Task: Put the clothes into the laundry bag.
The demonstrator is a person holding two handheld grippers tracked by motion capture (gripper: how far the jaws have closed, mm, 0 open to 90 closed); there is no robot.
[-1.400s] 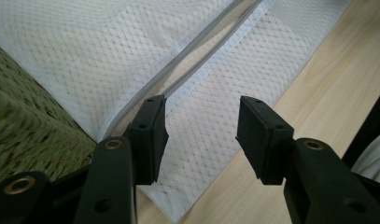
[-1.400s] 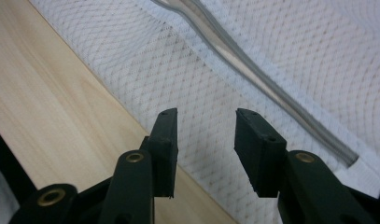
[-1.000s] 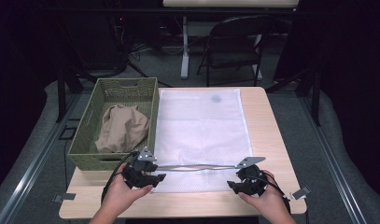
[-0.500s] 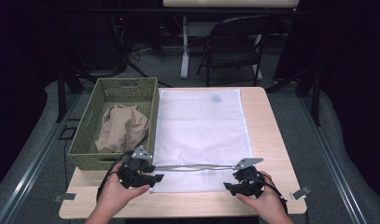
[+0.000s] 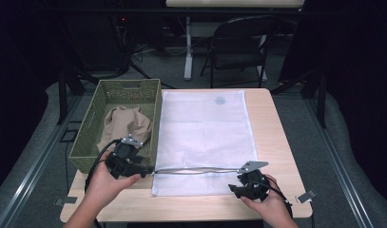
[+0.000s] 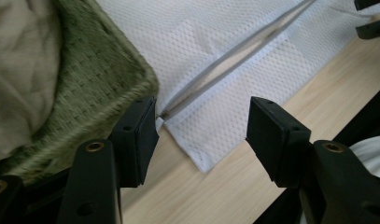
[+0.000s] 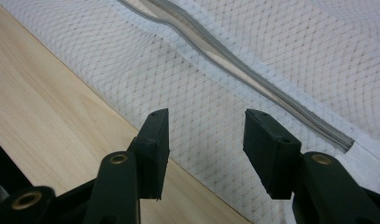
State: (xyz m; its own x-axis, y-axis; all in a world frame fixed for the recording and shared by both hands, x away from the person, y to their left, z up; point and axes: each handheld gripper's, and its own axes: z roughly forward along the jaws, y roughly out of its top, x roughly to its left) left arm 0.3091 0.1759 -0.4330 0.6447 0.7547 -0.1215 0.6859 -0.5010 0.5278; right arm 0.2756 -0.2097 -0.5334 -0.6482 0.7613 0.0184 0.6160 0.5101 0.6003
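Mesh bag (image 5: 203,137), zip open, flat on wood table (image 5: 272,123).
Your left gripper (image 6: 201,135) has just been opening, empty; right gripper (image 7: 206,140) stands apart, empty, at the bag's 5 o'clock.

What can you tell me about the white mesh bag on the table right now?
The white mesh bag is a flat rectangle of fine netting lying on the wooden table, its left edge beside the green woven basket. A grey zipper runs across near its near edge and gapes slightly open. A small round mark sits near the far end. Both grippers hover with jaws open at its near corners, not gripping it.
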